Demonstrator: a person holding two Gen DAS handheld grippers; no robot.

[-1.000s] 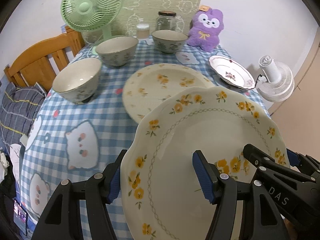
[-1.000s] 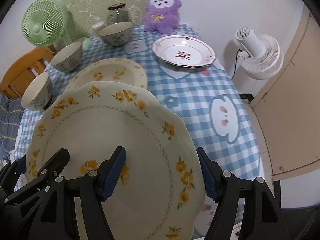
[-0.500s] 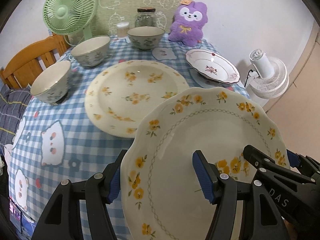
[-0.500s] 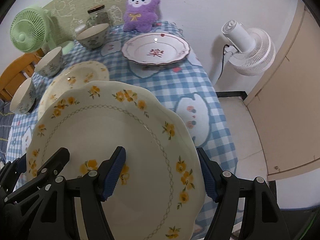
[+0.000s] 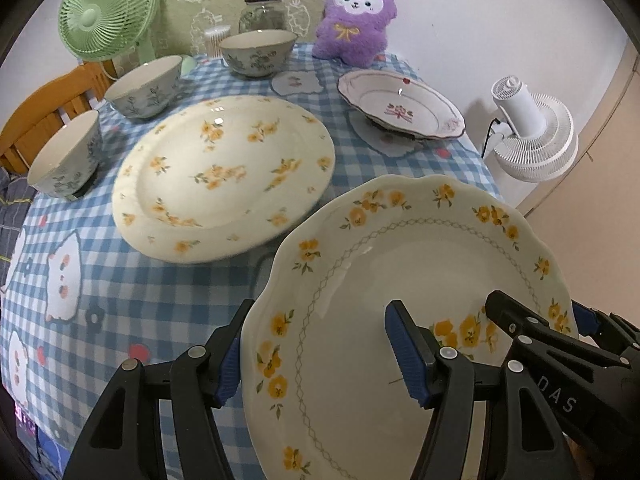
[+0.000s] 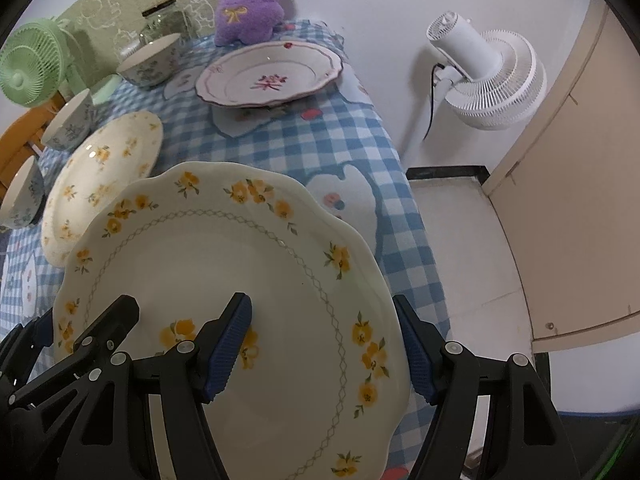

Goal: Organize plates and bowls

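A scalloped cream plate (image 5: 420, 260) with yellow flowers hangs tilted above the checked tablecloth (image 5: 132, 280). My left gripper (image 5: 316, 356) is shut on its left rim, one finger under the edge and one on its face. My right gripper (image 6: 324, 344) is shut on the right rim of the same plate (image 6: 224, 256). On the table lie a large round flowered plate (image 5: 224, 176) and a pink-flowered plate (image 5: 400, 106). Three bowls (image 5: 64, 164) (image 5: 146, 88) (image 5: 258, 52) stand along the left and back.
At the back stand a green fan (image 5: 106, 10), a glass jar (image 5: 262, 10) and a purple plush toy (image 5: 356, 16). A white fan (image 6: 488, 76) stands on the floor past the table's right edge. A wooden chair (image 5: 40, 120) is at the left.
Both grippers have carried the scalloped plate to the right and a little lower. The round plate now looks nearer and further left, and more floor shows at the right.
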